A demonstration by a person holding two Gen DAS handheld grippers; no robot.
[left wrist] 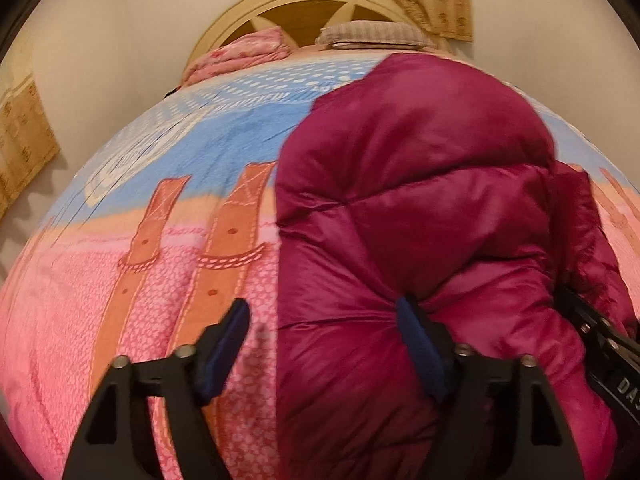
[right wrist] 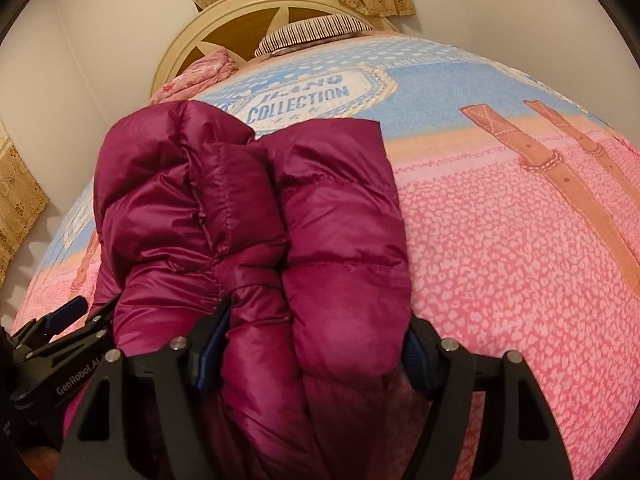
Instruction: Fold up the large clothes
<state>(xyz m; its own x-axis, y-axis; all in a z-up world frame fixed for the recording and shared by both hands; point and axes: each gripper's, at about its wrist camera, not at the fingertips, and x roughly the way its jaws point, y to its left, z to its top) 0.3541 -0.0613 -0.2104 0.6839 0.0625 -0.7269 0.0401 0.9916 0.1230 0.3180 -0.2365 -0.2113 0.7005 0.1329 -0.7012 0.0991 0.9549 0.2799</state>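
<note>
Magenta puffer jacket [right wrist: 256,216] lies bunched on the bed [right wrist: 500,240]. Left hand-held gripper [left wrist: 324,344] spread apart, one finger pressing it. Right hand-held gripper [right wrist: 312,356] clamped on jacket folds.

The left gripper [left wrist: 324,344] is showing black arms, dark blue pads [left wrist: 226,348] and round silver screws [left wrist: 185,351]. The right gripper [right wrist: 314,354] is looking the same. White letters are showing on the left gripper's [right wrist: 60,336] side.

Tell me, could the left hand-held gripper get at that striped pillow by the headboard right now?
Probably not: the left hand-held gripper sits at the near end of the bed, and the magenta puffer jacket lies between it and the far striped pillow.
</note>
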